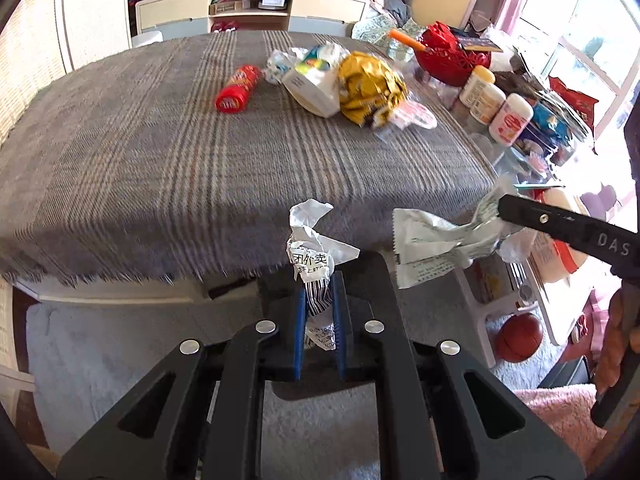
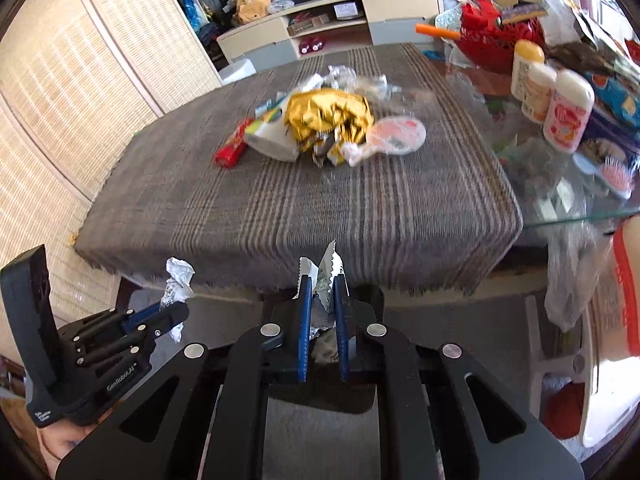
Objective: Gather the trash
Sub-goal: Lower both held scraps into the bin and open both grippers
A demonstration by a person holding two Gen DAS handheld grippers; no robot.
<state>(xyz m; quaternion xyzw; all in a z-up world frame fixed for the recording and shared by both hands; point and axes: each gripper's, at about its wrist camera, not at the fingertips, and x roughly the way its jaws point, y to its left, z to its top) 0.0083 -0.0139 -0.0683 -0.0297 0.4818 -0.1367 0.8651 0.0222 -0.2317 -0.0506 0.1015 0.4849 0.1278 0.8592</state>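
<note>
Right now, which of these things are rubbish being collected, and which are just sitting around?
Part of the job:
crumpled receipt in the left gripper
torn wrapper in the right gripper
gold wrapper, red tube, white carton on the tablecloth

Just lying about:
white bottles
red basket
basketball

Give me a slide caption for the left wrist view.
Left gripper clamps a crumpled receipt, trash waiting on the table.

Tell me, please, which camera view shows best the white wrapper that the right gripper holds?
The left wrist view. There the white wrapper is seen from the side, spread out with its serrated edge and printed text, hanging from the right gripper. In the right wrist view only its serrated top rises between the blue pads; the rest is hidden.
</note>
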